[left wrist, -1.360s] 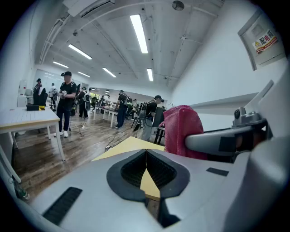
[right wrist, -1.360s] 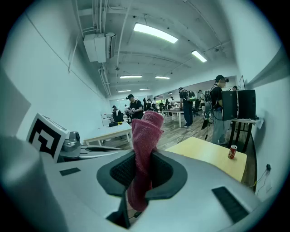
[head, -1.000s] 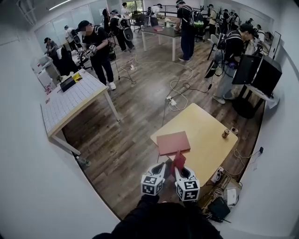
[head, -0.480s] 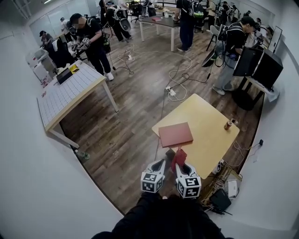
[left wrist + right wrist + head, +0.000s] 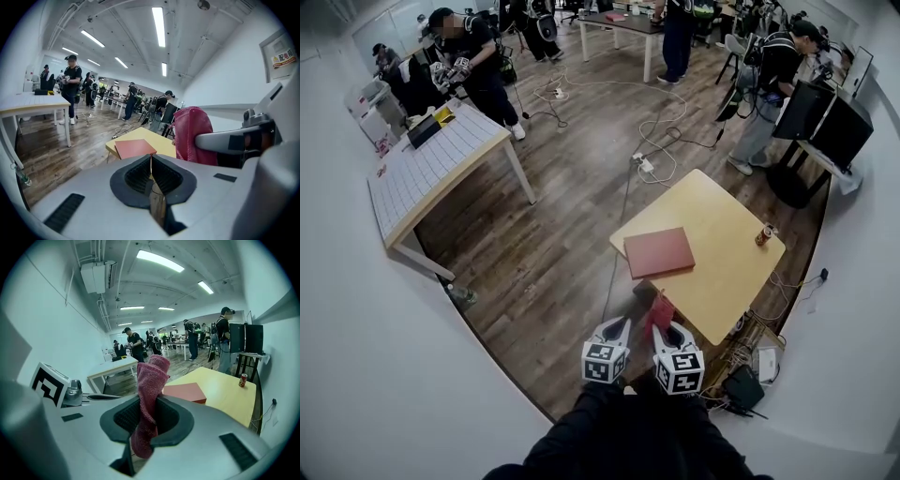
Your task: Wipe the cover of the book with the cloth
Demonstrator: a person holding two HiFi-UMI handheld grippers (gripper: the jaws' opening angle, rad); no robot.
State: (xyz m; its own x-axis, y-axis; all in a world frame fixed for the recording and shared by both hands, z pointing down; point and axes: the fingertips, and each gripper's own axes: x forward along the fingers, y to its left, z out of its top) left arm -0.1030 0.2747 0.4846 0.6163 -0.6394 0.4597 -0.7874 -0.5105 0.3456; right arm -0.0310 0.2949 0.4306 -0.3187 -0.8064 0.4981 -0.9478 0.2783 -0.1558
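Holding: I am pinching the pink cloth point(image 5: 151, 376) in my right gripper point(image 5: 149, 414). Its two fingers are squeezing the cloth in the middle. The top of the cloth is sticking up above the fingers and the bottom is hanging down a little below them.
Empty side: my left gripper point(image 5: 151, 161) is pressing its two fingers tight together, and nothing is sitting between them.
Where my tools are: both grippers are hovering side by side in the air. The left one is at 9 o'clock of the right one, very near it.
Thing to wipe: the book point(image 5: 659, 251) is lying flat and closed on the yellow table point(image 5: 727, 281), red cover up. It is sitting at 12 o'clock from my grippers, near the table edge closest to me. The cloth is not touching it.
Also on the table: a small can point(image 5: 763, 234) is standing upright at about 3 o'clock from the book, well apart from it, close to the table's edge.
Room around me: a white table point(image 5: 431, 178) is standing at 10 o'clock, across the wooden floor point(image 5: 562, 234). Some people point(image 5: 473, 56) are standing far back, from 11 o'clock round to 1 o'clock.
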